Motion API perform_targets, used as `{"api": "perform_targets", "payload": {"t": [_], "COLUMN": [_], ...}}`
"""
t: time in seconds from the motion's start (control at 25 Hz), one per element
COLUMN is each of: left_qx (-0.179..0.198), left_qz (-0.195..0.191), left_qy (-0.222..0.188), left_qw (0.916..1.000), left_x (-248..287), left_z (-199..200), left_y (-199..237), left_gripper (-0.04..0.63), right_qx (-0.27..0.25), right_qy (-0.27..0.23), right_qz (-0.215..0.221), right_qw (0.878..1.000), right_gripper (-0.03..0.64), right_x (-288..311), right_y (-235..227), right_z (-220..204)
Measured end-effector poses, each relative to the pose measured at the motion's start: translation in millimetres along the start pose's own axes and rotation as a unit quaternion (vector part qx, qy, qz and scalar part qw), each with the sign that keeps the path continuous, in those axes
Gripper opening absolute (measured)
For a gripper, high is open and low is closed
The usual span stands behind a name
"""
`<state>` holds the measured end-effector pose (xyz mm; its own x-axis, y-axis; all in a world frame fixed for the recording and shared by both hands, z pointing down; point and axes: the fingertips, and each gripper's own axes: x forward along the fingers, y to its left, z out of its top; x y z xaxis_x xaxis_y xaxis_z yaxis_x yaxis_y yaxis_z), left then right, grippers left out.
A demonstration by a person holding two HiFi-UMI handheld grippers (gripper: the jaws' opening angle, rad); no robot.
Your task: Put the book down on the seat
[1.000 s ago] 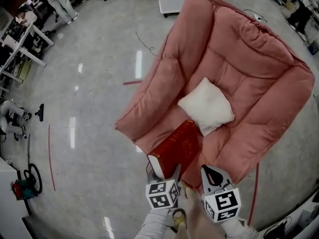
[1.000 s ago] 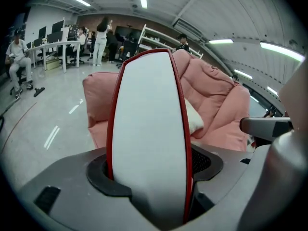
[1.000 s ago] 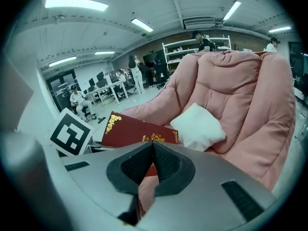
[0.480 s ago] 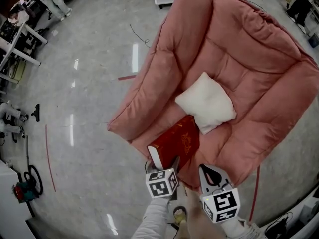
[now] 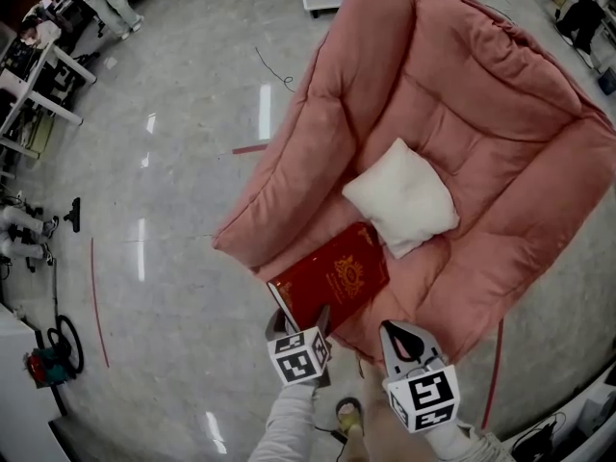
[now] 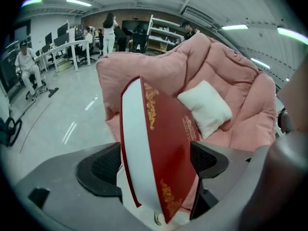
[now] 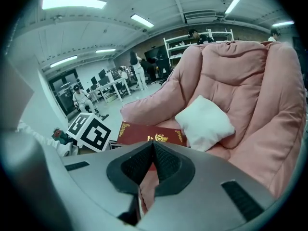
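Book (image 5: 329, 282) lying cover-up at the front edge of the pink armchair's (image 5: 481, 114) seat.
A white cushion (image 5: 402, 198) sits just behind it. The left gripper (image 5: 296, 323) straddles the book's near end, its jaws just spread wide and loose around it. The right gripper (image 5: 393, 333) is beside it, jaws together and empty.

Open-plan laboratory or workshop hall, as seen from the floor: a broad polished grey floor (image 5: 173, 210) marked with red tape lines (image 5: 94, 296) and crossed by a loose cable (image 5: 269, 70), lit by long ceiling strip lights (image 7: 72, 3). White desks (image 6: 60, 52) with seated people (image 6: 26, 69) and open shelving racks (image 6: 161, 32) line the far side. A pink armchair (image 5: 462, 114) stands alone on the open floor.
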<state>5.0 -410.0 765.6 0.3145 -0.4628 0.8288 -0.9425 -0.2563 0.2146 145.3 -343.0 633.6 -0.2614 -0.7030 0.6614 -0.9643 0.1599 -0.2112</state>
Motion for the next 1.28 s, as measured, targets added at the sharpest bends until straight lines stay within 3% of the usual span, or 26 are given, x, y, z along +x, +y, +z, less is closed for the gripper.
{"api": "perform_targets", "payload": {"t": [0.36, 0.6, 0.84, 1.08, 1.28], "left_qx": [-0.003, 0.02, 0.063, 0.058, 0.053], "left_qz": [0.002, -0.041, -0.044, -0.024, -0.014], "left_qy": [-0.021, -0.045, -0.081, -0.109, -0.128], "left_qw": [0.9998, 0.9979, 0.9938, 0.992, 0.9903], "left_x": [-37.7, -75.9, -119.2, -161.7, -198.5], "left_z": [2.4, 4.8, 4.1, -4.1, -14.1], "left_y": [5.7, -20.9, -37.3, -35.8, -31.0], "left_gripper": [0.439, 0.4, 0.253, 0.11, 0.044], "right_qx": [-0.014, -0.023, -0.03, -0.034, -0.047], "right_qy": [-0.008, -0.019, -0.027, -0.03, -0.028], "right_qz": [0.015, 0.018, 0.019, 0.022, 0.026], "right_qw": [1.0, 0.999, 0.999, 0.999, 0.998], "right_gripper": [0.005, 0.005, 0.005, 0.005, 0.005], "right_x": [-10.1, -24.5, -42.1, -62.1, -80.3], "right_y": [19.8, 31.2, 47.3, 65.5, 83.5], "right_z": [6.8, 14.3, 12.6, 2.3, -10.8]}}
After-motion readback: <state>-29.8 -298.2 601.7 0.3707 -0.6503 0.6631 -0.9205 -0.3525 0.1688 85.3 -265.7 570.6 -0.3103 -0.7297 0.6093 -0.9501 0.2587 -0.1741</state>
